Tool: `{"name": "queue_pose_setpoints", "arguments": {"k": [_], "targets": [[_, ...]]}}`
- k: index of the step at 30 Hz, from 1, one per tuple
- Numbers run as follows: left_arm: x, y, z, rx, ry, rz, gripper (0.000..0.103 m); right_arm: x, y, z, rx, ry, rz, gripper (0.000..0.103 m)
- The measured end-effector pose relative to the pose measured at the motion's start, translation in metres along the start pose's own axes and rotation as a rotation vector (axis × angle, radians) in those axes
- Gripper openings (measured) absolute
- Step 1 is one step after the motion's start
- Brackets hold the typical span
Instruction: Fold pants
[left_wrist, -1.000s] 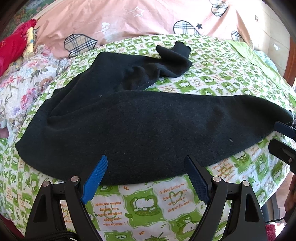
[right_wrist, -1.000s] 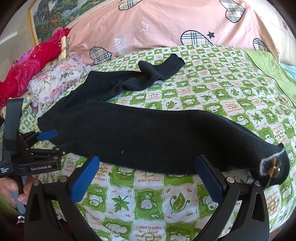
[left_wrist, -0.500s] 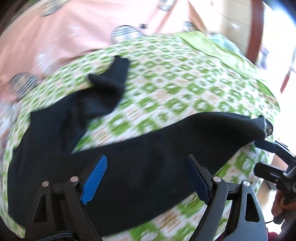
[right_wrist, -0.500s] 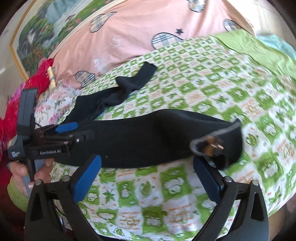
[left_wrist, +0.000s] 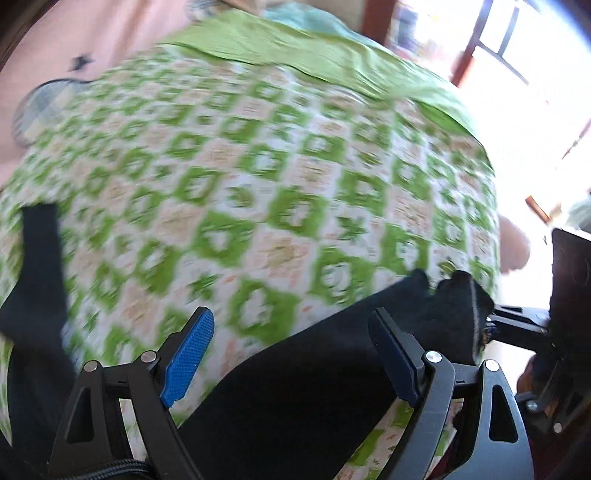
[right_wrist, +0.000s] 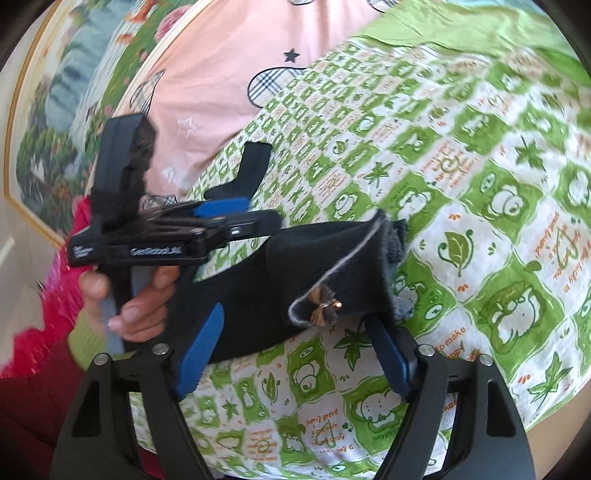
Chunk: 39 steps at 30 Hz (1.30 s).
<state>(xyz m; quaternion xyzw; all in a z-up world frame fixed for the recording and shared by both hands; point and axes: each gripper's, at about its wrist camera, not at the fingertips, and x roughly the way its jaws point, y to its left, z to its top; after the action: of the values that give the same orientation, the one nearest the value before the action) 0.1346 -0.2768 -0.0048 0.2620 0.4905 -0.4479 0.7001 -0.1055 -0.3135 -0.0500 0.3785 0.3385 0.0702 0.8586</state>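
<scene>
Motion blur smears the bedspread (left_wrist: 258, 177) print in the left wrist view, the pants (left_wrist: 303, 398) run off its bottom edge, and the right tongs (left_wrist: 517, 325) are cropped at right.

Strong daylight floods in from a window (left_wrist: 517, 55) ahead and to the right of the left gripper (left_wrist: 291, 354), burning that corner out to white glare. The left wrist view is heavily motion-blurred: the green checked bedspread (left_wrist: 258, 177) beyond the fingers smears into streaks. The right wrist view is sharper, evenly bright, with blur mostly toward its left edge. Both views curve at the rim, with dark vignetted corners.
</scene>
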Motion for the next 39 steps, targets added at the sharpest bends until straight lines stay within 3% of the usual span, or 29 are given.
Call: {"name": "queue_pose_setpoints", "arguments": {"k": [5,7,10,14,17,24,31,38,39], "targets": [[0.042,-0.013,0.018,0.125,0.137,-0.071,0.081,0.002,-0.014,0.003,0.046,0.008,-0.012,0.048],[0.044,-0.018,0.020,0.164,0.133,-0.083,0.081,0.001,-0.019,0.003,0.060,0.007,-0.004,0.042],[0.044,-0.029,0.022,0.217,0.140,-0.108,0.070,0.000,-0.023,0.002,0.048,0.006,-0.002,0.033],[0.042,-0.050,0.017,0.286,0.140,-0.153,0.028,0.001,-0.027,0.000,0.039,0.002,0.009,0.024],[0.039,-0.062,0.013,0.321,0.113,-0.150,0.010,0.001,-0.031,0.000,0.039,-0.002,0.024,0.012],[0.015,-0.073,0.017,0.279,-0.004,-0.070,0.004,-0.009,-0.029,0.013,-0.005,-0.050,0.020,0.006],[-0.006,-0.037,0.044,0.166,-0.097,-0.022,0.004,-0.020,-0.004,0.054,-0.138,-0.125,-0.018,0.006],[0.007,-0.017,0.029,0.104,-0.080,0.018,0.005,0.003,-0.016,0.042,-0.132,-0.035,-0.152,0.007],[0.009,-0.015,0.028,0.091,-0.079,0.036,0.006,0.002,-0.016,0.041,-0.129,-0.027,-0.182,0.014]]}}
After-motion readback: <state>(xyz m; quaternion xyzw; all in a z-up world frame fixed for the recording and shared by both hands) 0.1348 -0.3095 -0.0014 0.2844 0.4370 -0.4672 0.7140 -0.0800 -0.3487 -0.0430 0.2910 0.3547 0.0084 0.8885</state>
